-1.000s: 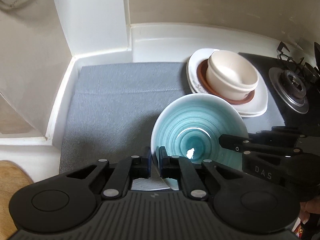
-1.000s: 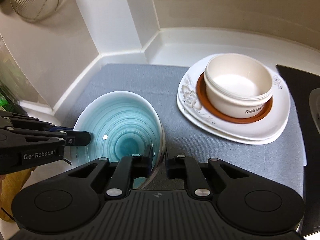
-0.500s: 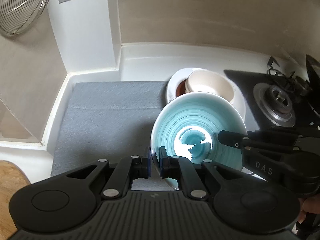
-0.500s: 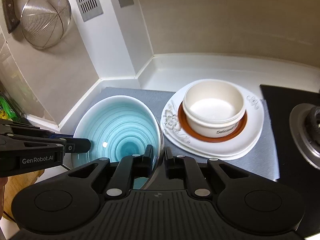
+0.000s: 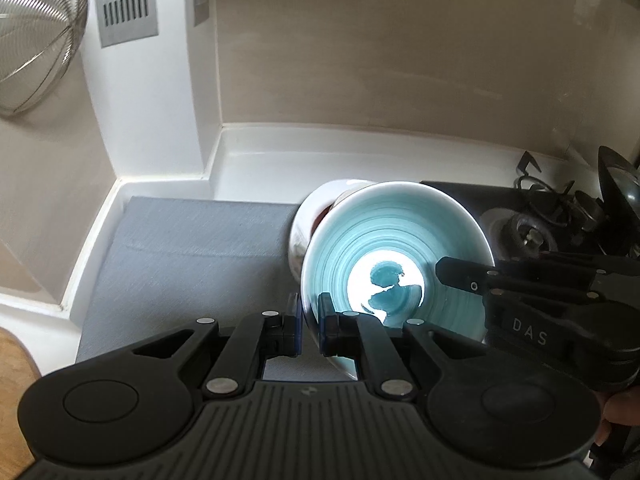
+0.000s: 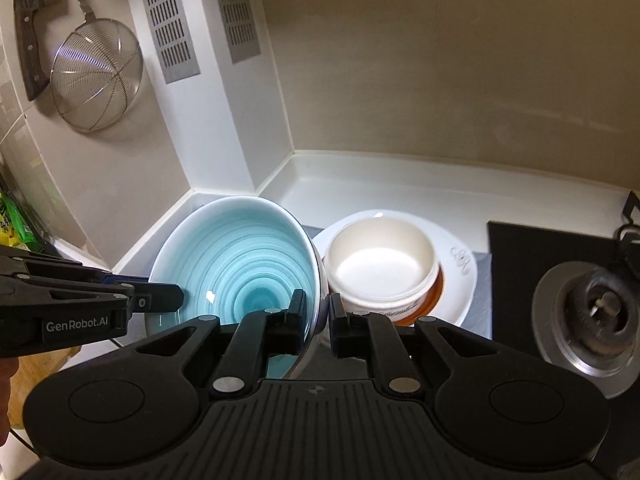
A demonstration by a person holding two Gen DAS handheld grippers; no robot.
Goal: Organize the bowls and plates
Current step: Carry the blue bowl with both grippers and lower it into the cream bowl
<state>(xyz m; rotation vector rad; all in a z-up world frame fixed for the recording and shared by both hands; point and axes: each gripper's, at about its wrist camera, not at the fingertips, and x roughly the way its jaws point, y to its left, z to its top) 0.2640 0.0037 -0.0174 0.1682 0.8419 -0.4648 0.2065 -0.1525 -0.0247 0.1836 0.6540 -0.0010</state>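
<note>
In the left wrist view, our left gripper [image 5: 309, 322] is clamped on the near rim of the blue bowl [image 5: 394, 258], one finger inside and one outside. The bowl hangs above the grey mat [image 5: 192, 256], in front of the white plate [image 5: 304, 220], most of which it hides. To the left the mat lies bare up to the white raised edge of the bench [image 5: 256, 160], so there is open room on that side. On the right the black stove [image 5: 532, 236] crowds close to the bowl. Our right gripper [image 5: 444, 274] reaches in from the right and pinches the bowl's far rim; its side reads "DAS". A wire strainer [image 5: 36, 36] hangs at the upper left.

In the right wrist view, our right gripper [image 6: 318, 312] is closed on the blue bowl's [image 6: 236, 264] right rim, and the bowl tilts. Just beside it sits the cream bowl [image 6: 380, 264], resting on a brown saucer [image 6: 436, 292] on the white plate [image 6: 464, 272]; the writing on the cream bowl is too hidden to read. The left gripper [image 6: 172, 300], marked "GenRobot.AI", holds the opposite rim. Past the plate, the bench [image 6: 400, 188] is open to the wall.
</note>
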